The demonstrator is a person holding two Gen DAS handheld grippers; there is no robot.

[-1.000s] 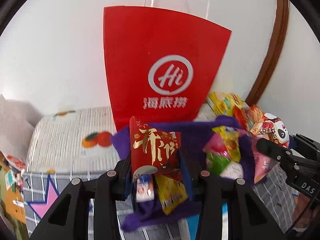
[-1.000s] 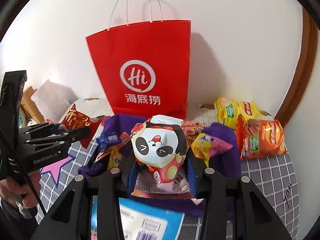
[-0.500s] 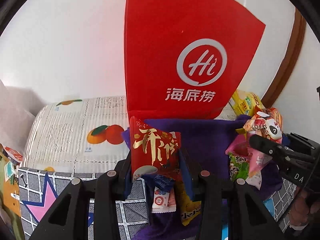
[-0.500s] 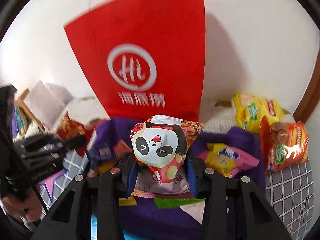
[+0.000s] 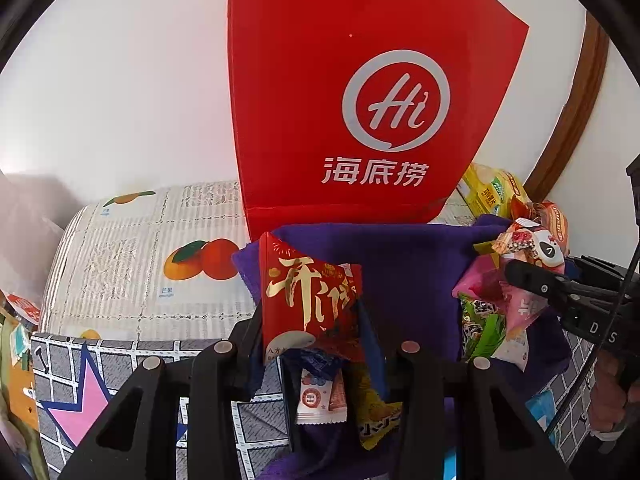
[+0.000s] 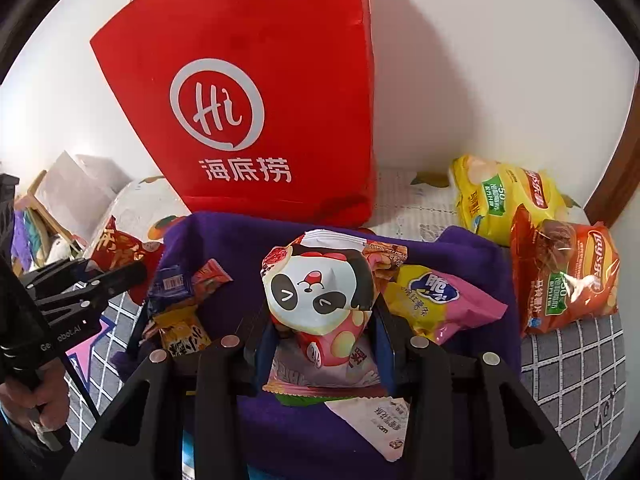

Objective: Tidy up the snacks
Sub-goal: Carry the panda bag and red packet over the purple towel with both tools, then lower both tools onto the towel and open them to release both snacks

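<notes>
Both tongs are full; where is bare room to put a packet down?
Free: fruit-print cloth left of the red bag, and checked cloth below the orange chips. Crowded: purple towel.

red paper bag (image 6: 256, 120) – 1 | Lay's chip bags (image 6: 560, 272) – 2 | purple cloth (image 6: 224, 240) – 1

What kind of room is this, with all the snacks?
Probably a home, maybe a table or bed set against a wall. A fruit-print cloth and purple towel cover the surface, a red shopping bag leans on the white wall, and wooden trim runs nearby.
</notes>
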